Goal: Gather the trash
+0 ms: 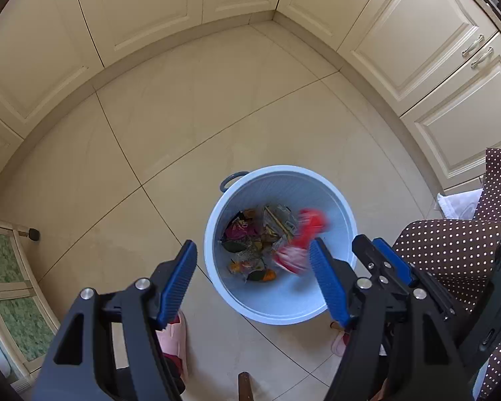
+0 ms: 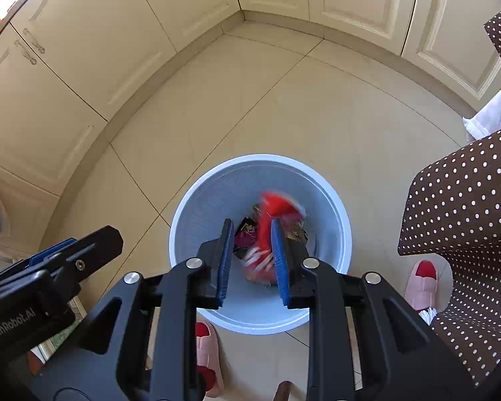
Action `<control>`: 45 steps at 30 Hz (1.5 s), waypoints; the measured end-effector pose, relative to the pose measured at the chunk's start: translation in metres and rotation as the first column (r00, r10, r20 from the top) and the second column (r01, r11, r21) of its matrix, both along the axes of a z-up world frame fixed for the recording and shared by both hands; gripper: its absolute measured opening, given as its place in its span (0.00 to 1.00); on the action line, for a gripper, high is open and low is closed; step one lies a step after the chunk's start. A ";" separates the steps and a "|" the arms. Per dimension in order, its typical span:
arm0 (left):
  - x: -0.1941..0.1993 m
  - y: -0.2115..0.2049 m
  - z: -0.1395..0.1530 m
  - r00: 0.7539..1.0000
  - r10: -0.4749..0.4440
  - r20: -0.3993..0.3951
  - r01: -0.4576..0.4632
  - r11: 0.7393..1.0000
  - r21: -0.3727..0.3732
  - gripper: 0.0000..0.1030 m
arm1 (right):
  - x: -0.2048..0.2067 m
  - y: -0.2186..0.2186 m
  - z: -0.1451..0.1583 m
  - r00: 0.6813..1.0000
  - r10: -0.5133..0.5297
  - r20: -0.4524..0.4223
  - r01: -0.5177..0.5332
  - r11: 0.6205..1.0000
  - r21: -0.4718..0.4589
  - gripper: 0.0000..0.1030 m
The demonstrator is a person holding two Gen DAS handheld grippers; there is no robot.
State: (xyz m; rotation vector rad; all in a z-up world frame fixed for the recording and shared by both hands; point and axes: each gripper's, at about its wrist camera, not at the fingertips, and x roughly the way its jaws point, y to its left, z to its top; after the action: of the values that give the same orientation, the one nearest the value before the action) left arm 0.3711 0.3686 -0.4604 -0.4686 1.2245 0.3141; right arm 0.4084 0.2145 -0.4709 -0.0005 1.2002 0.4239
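A pale blue round bin [image 1: 334, 200] stands on the tiled floor, with dried leaves and wrappers [image 1: 254, 244] at its bottom. A red and white wrapper [image 1: 300, 240] is blurred inside the bin's mouth, apart from any finger. My left gripper [image 1: 254, 264] is open and empty above the bin's near left rim. My right gripper [image 2: 252, 244] is partly open directly above the bin [image 2: 197, 200]; the red wrapper [image 2: 267, 230] shows blurred between and below its jaws, not clamped.
Cream cabinets [image 1: 150, 16] line the far walls and meet in a corner. A brown polka-dot cloth [image 2: 467, 217] hangs at the right. Pink slippers [image 2: 421, 284] stand near the bin. A glass-panel door [image 1: 6, 284] is at left.
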 end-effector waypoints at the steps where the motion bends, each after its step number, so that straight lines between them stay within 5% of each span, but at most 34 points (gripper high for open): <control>1: 0.000 0.000 0.001 1.000 -0.003 0.004 0.003 1.000 0.002 0.66 | 0.000 -0.001 0.002 1.000 -0.001 -0.001 0.001 1.000 0.003 0.24; 9: -0.011 -0.017 0.038 0.993 -0.051 0.107 0.039 0.993 0.111 0.66 | -0.013 -0.022 0.044 0.997 0.024 0.069 -0.024 1.000 -0.004 0.25; 12: -0.026 -0.025 0.064 0.984 -0.067 0.167 0.044 0.989 0.141 0.67 | -0.026 -0.035 0.074 0.991 0.034 0.126 -0.032 0.999 -0.015 0.44; 17: -0.060 -0.044 0.125 0.955 -0.060 0.290 0.005 0.982 0.187 0.75 | -0.061 -0.063 0.141 0.965 0.049 0.258 -0.044 0.999 -0.025 0.50; 20: -0.084 -0.065 0.168 0.932 -0.065 0.356 0.000 0.984 0.179 0.79 | -0.088 -0.085 0.185 0.944 0.045 0.327 -0.044 0.999 -0.012 0.63; 31: -0.201 -0.170 0.322 0.779 -0.231 0.583 0.036 0.945 0.326 0.89 | -0.210 -0.204 0.331 0.812 -0.081 0.578 0.070 0.997 0.041 0.82; 37: -0.274 -0.216 0.385 0.674 -0.324 0.664 0.033 0.911 0.410 0.89 | -0.280 -0.259 0.396 0.709 -0.157 0.687 0.134 0.987 0.087 0.87; 45: -0.340 -0.253 0.443 0.583 -0.371 0.723 -0.007 0.888 0.461 0.91 | -0.356 -0.306 0.451 0.565 -0.194 0.802 0.181 0.977 0.109 0.90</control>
State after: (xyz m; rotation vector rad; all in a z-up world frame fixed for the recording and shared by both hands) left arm 0.0307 0.1155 -0.0170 -0.0530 0.2701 0.1351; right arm 0.0527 -0.0912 -0.0201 -0.0503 0.2598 0.1882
